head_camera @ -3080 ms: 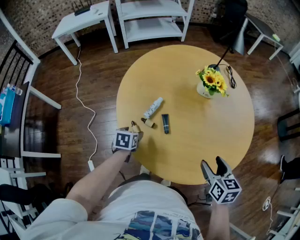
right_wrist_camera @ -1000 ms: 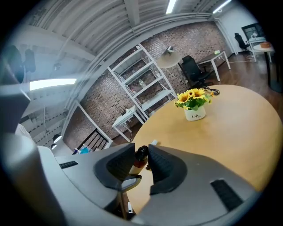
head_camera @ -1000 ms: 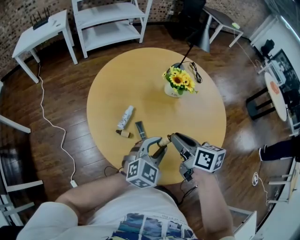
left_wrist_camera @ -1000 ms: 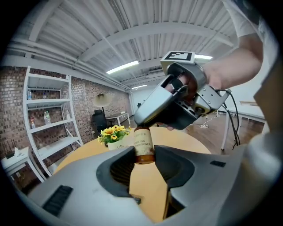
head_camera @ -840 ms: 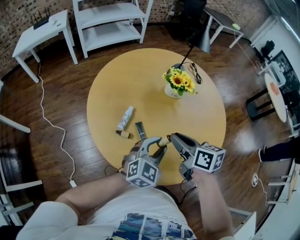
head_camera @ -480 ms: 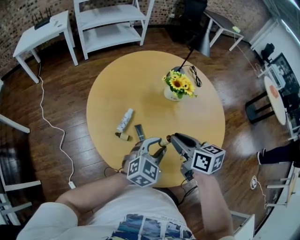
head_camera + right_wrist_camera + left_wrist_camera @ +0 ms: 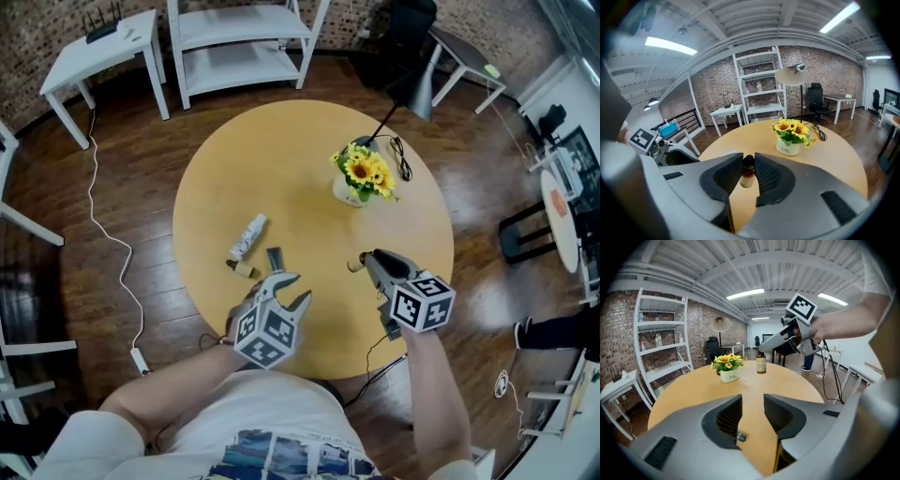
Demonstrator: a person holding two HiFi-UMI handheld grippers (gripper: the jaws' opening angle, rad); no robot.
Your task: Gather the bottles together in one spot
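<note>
My right gripper (image 7: 748,163) had its jaws closed narrowly on a small amber bottle (image 7: 746,175) with a dark cap and a pale label. They pinched it upright near its top, over the near side of the round wooden surface (image 7: 309,159). My left gripper (image 7: 752,401) held its jaws apart with nothing between them. Farther left on the surface lay a white bottle (image 7: 248,234), a little brown bottle (image 7: 241,268) and a dark tube (image 7: 274,259), close together and apart from the one I held.
</note>
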